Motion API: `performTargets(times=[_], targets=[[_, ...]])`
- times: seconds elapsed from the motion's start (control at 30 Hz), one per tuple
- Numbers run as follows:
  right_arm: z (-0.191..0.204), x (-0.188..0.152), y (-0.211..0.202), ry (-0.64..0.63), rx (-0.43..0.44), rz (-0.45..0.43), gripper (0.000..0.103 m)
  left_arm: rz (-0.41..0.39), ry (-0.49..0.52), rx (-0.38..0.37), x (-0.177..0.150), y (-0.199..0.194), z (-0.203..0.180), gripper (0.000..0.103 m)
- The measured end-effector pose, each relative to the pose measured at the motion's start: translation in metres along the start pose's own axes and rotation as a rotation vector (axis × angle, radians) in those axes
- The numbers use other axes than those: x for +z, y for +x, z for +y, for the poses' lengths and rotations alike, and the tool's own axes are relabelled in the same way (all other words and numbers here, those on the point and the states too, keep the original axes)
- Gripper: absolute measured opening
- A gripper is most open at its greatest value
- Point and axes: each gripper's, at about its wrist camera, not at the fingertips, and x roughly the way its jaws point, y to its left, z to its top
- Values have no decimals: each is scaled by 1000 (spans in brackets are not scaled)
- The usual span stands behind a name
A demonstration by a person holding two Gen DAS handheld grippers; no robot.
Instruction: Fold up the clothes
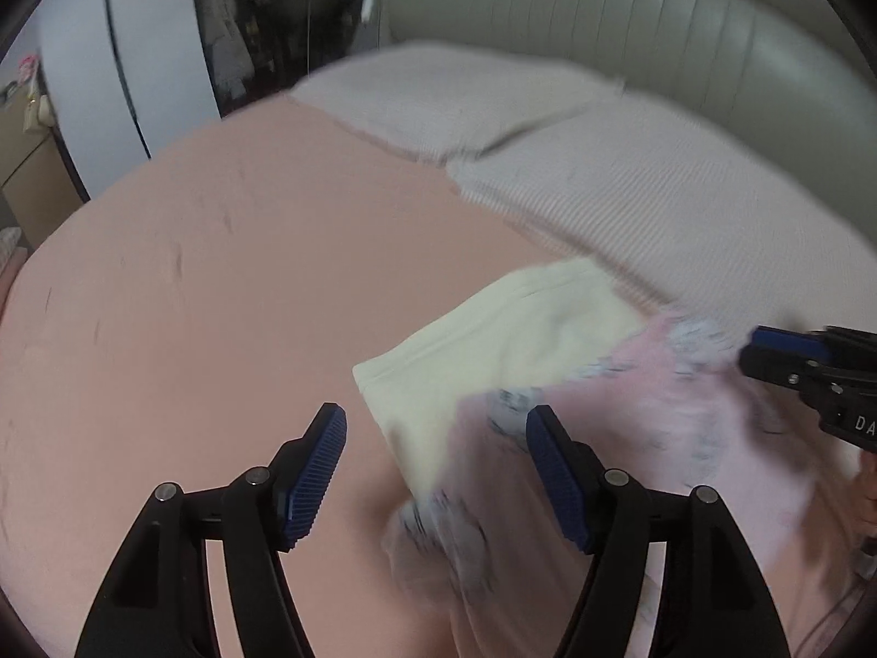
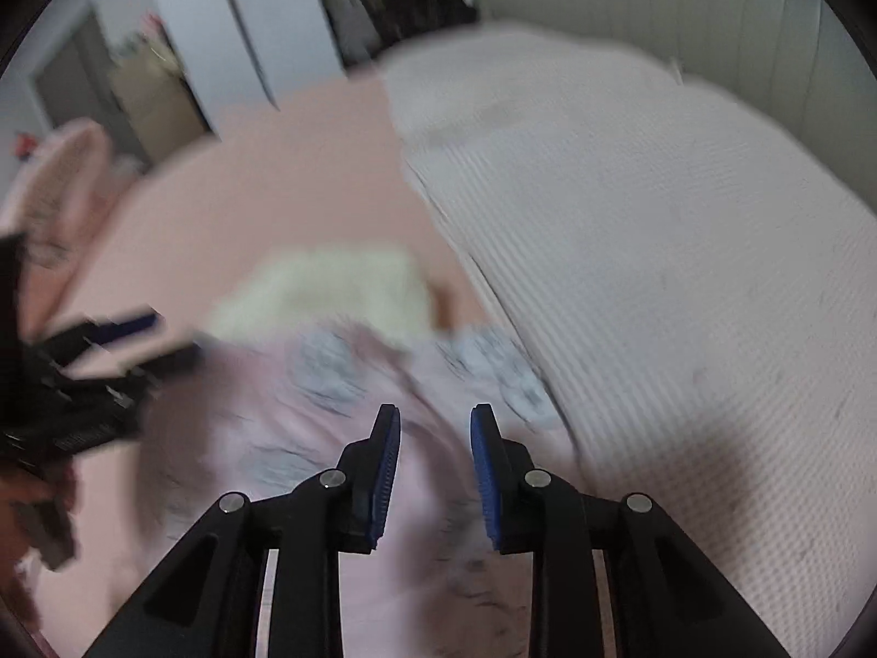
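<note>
From the left wrist, the left gripper [image 1: 436, 427] hung spread wide over the bed, nothing between its blue pads [image 1: 315, 471], clearly released. Under it lay the pink printed garment [image 1: 630, 438], blurred, its long axis running from bottom centre up toward the right. A folded cream garment [image 1: 493, 345] sat against the pink one's upper left edge, its long side slanting from lower left to upper right. Plenty of bare pink sheet [image 1: 219, 301] stretched off to the left, wide open. Up and to the right, two ribbed pillows [image 1: 630, 203] closed that side off, with the padded headboard [image 1: 630, 16] behind. The right gripper [image 1: 767, 351] poked in from the right edge above the pink cloth.

From the right wrist, a blurred picture: the right gripper [image 2: 436, 433] stood partly parted above the pink printed garment [image 2: 307, 427], gap empty, gripping nothing. The cream garment [image 2: 329, 285] lay beyond, lengthwise across the view. The ribbed pillow [image 2: 658, 274] crowded the whole right side, right beside the garment's edge. Free sheet [image 2: 263, 186] lay ahead and left, where the left gripper [image 2: 148, 340] reached in.
</note>
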Motion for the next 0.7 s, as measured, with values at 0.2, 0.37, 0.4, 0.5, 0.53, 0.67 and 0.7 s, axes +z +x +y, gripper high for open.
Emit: performTargets(times=[0.2,0.37,0.4,0.5,0.53,0.67,0.7], targets=[[18,-28,6,-105,8,83,25,71,131,71,-65,-8,-17,68],[-17,-36,-7,34,-133,76,28,59,49,40,-84,-28,-3,67],[-17,-37,-17,37,-110,56,29,33,30,6,-84,-35,-5,67],[0,-44,-37,-17,16,51,29,74,69,24,-84,-32,-21,67],[12,-50,-41,-58,24,68,29,98,58,17,-82,-31,-23,67],[45,-73,-76,-135,75,73,42,27,-108,-98,-80,-65,-17,85],[50,-76,-84,-124,57,72,69,35,-134,-98,-80,-69,-16,90]])
